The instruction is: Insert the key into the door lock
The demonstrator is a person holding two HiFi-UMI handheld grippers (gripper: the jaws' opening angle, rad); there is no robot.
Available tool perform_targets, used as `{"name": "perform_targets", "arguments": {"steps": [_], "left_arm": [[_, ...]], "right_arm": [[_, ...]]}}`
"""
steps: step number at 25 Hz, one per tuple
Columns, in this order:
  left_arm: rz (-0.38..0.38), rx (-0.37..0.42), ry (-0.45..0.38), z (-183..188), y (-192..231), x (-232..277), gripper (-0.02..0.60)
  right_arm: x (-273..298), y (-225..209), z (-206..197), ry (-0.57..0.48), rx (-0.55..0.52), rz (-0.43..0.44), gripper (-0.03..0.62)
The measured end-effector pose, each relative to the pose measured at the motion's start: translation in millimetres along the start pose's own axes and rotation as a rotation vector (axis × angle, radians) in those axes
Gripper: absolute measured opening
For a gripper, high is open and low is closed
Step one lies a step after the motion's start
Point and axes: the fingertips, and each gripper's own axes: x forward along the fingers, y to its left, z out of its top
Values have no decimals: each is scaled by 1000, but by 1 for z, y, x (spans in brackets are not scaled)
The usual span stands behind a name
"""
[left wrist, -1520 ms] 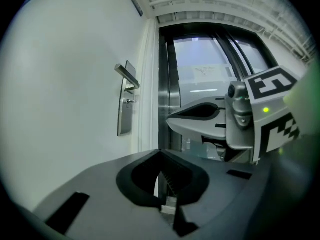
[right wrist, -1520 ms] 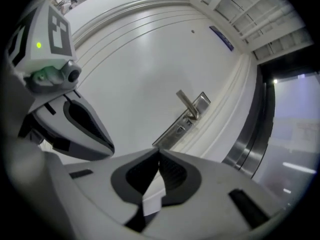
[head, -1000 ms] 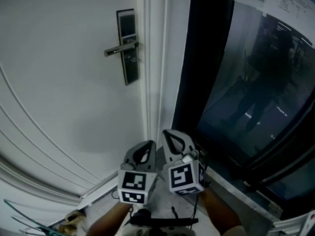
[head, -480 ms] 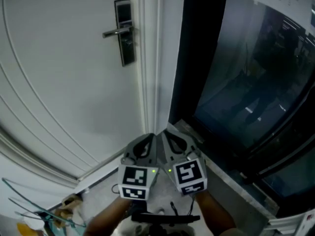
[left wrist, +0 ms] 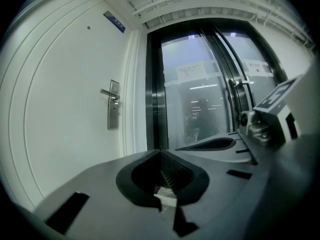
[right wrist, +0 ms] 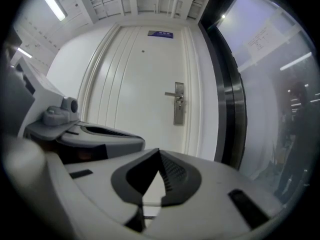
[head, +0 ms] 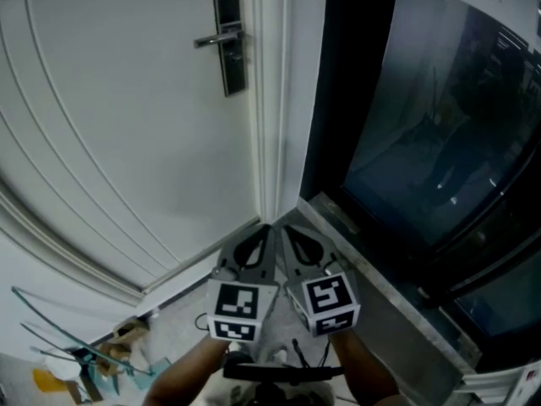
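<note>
The person is holding the left gripper [head: 267,229] and the right gripper [head: 286,227] low and side by side, both pointing at the foot of the door frame [head: 272,100]. The fingers of each are pressing together at the tips. The left gripper view [left wrist: 160,152] and the right gripper view [right wrist: 159,151] are both showing them meeting with nothing pinched between them. No key is showing in any view, and whether one is already sitting in the door lock [head: 230,41] is too small to tell. So the scene is fitting either a stage with the key yet to be taken up or one with the grippers drawn back from the lock. By my judgement, doing any work at the lock well is going to depend on three things: bringing the fingers up level with the plate below the handle [head: 216,38], squaring them to the door [head: 127,125] and not coming in at a slant, and keeping the other gripper out of the way. The lock is sitting on the door's right edge, well apart from both pairs of fingers, high and slightly left of them in the head view. It is lying ahead and left in the left gripper view [left wrist: 113,111], and nearly straight ahead above the fingertips in the right gripper view [right wrist: 178,109].
</note>
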Motion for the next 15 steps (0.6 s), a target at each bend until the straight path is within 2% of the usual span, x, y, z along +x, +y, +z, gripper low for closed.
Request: {"name": "perform_targets", "arguments": {"steps": [4, 15], "left_arm": [[-8, 8, 5, -3, 13, -17, 3], [-71, 7, -2, -10, 45, -73, 3]], "right_arm": [[2, 19, 6, -22, 21, -13, 8], [-3, 83, 3, 12, 58, -68, 8]]}}
